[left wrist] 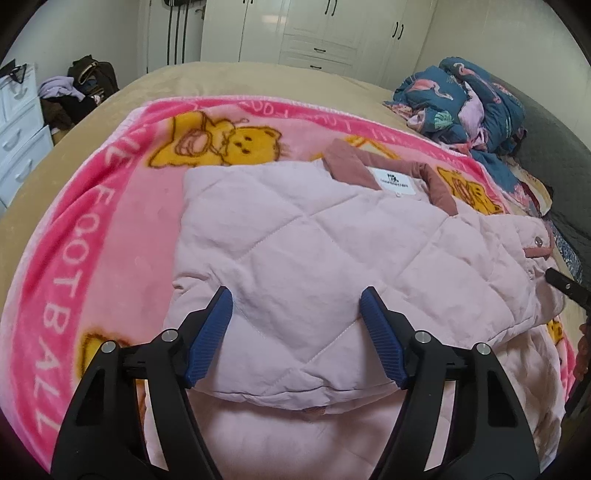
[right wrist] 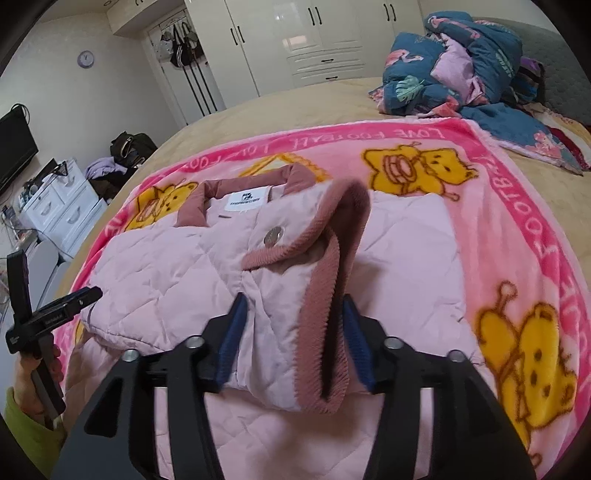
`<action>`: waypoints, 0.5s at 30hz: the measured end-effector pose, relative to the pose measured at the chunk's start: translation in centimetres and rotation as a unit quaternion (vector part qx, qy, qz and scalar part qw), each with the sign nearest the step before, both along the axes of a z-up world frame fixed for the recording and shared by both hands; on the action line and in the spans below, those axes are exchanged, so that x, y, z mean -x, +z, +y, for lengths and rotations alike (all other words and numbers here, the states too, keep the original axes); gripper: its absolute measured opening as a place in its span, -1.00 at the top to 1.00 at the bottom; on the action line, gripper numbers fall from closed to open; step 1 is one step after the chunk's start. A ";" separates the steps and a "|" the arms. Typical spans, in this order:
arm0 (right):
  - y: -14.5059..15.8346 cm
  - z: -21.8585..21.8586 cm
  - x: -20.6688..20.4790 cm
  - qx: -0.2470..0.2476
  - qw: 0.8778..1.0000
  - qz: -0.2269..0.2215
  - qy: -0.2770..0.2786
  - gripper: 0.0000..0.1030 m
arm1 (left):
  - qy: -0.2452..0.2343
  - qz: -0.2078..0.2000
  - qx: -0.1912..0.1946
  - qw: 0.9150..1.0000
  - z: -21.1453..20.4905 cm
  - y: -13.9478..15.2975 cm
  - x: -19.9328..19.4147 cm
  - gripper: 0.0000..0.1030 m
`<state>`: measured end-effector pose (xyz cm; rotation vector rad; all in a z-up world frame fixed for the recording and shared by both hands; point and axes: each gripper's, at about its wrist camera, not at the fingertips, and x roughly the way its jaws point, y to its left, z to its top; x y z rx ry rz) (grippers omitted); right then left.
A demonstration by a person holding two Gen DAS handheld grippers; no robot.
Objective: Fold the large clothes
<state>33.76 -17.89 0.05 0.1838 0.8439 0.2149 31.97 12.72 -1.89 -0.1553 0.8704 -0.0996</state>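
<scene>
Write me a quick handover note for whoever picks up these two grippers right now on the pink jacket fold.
Left gripper: open, hovering over the folded quilted panel on the jacket's left side, nothing held.
Right gripper: open, with the ribbed cuff between its fingers; the pads do not look pressed on it.
The pink jacket lies on the cartoon blanket on the bed, collar at the far end.
Done: the sides appear folded inward, the sleeve laid across the front.
Left: flatten the cuff, fold the near end up toward the collar, smooth.

You saw matt quilted cloth on the jacket [left wrist: 314,236], ribbed knit at its cuff [right wrist: 321,325], fleecy pile on the blanket [left wrist: 110,206], glossy wardrobe doors [right wrist: 295,33].
</scene>
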 end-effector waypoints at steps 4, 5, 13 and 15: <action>0.9 -0.9 0.5 0.008 1.000 -0.018 -0.021 -0.32 | 0.003 0.022 -0.009 1.000 -0.1 -1.0 -0.3 -0.25; 1.2 -1.0 0.7 0.010 0.999 -0.024 -0.026 -0.35 | 0.004 0.031 -0.014 0.999 -0.1 -1.4 -0.5 -0.25; 1.9 3.6 -0.2 0.042 0.997 -0.031 0.048 -0.35 | 0.008 0.047 -0.021 0.999 -0.1 -2.8 -0.5 -0.25; 1.7 5.4 -0.8 0.046 0.996 -0.027 0.070 -0.35 | 0.008 0.047 -0.023 0.999 -0.2 -2.6 -0.4 -0.25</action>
